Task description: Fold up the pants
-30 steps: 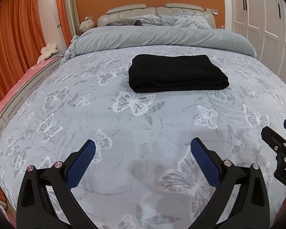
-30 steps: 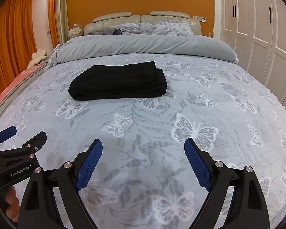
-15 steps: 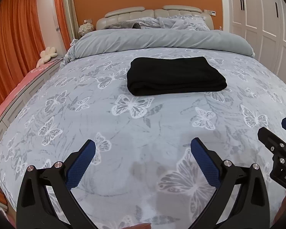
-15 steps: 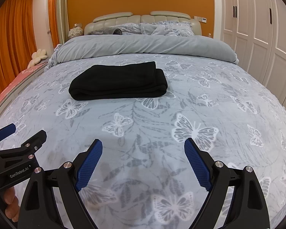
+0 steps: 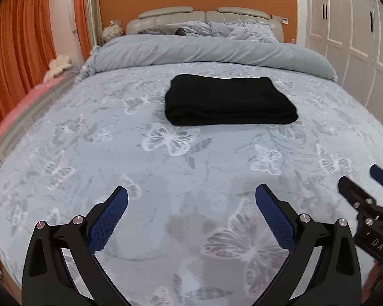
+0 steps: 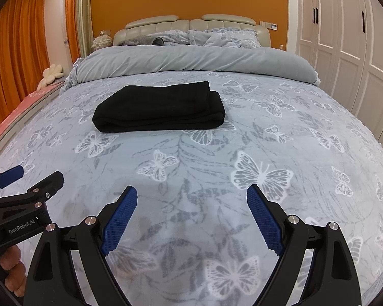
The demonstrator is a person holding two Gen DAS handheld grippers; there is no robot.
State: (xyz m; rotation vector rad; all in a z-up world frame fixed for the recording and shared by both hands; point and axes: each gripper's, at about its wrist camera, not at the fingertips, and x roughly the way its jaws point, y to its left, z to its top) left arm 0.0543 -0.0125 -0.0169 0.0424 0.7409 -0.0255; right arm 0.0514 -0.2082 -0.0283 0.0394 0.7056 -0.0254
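Observation:
Black pants point(image 5: 229, 100) lie folded into a thick rectangle on the butterfly-print bedspread point(image 5: 166, 178), far ahead of both grippers; they also show in the right wrist view point(image 6: 160, 109). My left gripper point(image 5: 191, 199) is open and empty, above the near part of the bed. My right gripper point(image 6: 191, 199) is open and empty, also well short of the pants. The right gripper shows at the right edge of the left wrist view point(image 5: 365, 191). The left gripper shows at the left edge of the right wrist view point(image 6: 30, 178).
A rolled grey duvet point(image 6: 191, 61) and pillows point(image 6: 222, 37) lie beyond the pants by the headboard. Orange curtains point(image 5: 15, 51) hang on the left. White wardrobe doors point(image 6: 344, 38) stand on the right. A pink bench point(image 5: 25, 102) runs along the bed's left side.
Both grippers stay open and empty. The left wrist view has tilted down and drawn back a little. The pants have not moved.

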